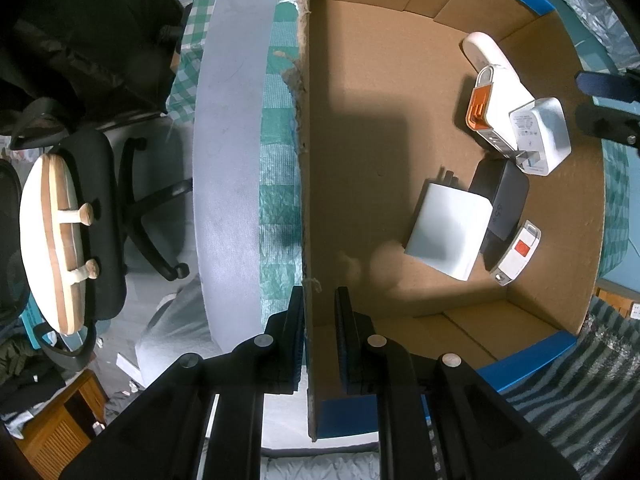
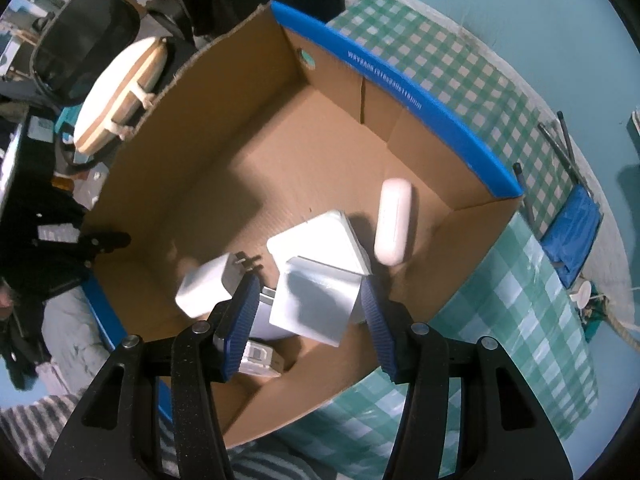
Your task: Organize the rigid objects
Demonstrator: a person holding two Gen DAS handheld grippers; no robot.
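The right gripper (image 2: 306, 312) hangs over the box (image 2: 420, 116), fingers spread around a white charger (image 2: 314, 306) lying straight below, while the left gripper (image 1: 320, 328) straddles the box wall, not quite pinching.

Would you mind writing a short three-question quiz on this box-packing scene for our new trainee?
1. True or false: the left tool straddles the side wall of the cardboard box, one finger on each side.
2. What colour is the rim band of the cardboard box?
3. Multiple choice: the white charger between the right tool's fingers is
A. on the checked tablecloth
B. over the inside of the box
C. on the office chair

Key
1. True.
2. Blue.
3. B. It sits between open fingers above the other chargers; whether either finger touches it cannot be told.
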